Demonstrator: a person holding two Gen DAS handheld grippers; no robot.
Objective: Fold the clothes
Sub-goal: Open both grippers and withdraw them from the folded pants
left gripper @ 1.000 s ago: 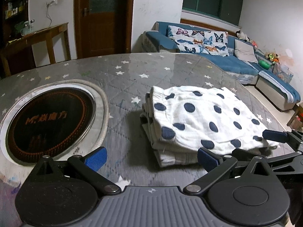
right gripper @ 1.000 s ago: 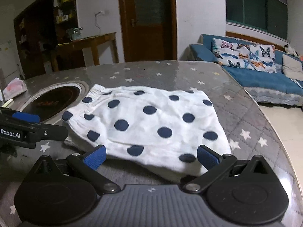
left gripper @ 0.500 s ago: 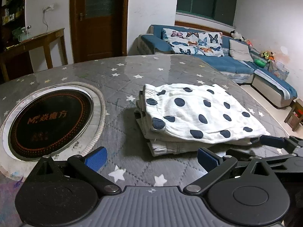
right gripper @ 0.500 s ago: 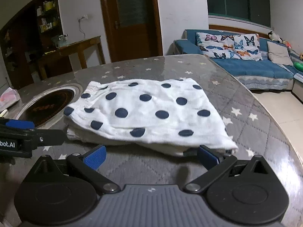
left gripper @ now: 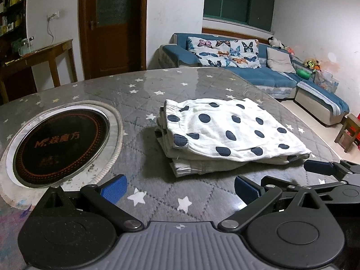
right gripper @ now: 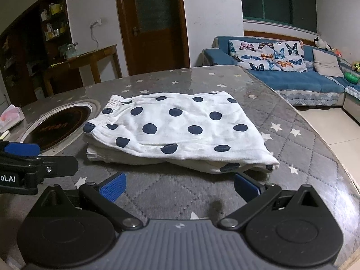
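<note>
Nearest, the left gripper (left gripper: 178,185) and the right gripper (right gripper: 178,185) both hang with jaws spread wide and hold nothing, just short of the garment. The polka-dot garment (right gripper: 177,130) lies beyond them on the desk (right gripper: 299,148), a compact layered rectangle of soft, crinkled white cotton with navy dots; folding looks essentially finished. A glossy round cooktop (left gripper: 59,141) sits beside it, set into the quilted, star-printed cover.

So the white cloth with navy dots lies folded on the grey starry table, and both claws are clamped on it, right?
Not quite. The white folded cloth with navy dots does lie on the grey star-patterned table, but neither claw grips it. The right wrist view shows the right claw open and short of the cloth; the left wrist view shows the left claw open too.
</note>
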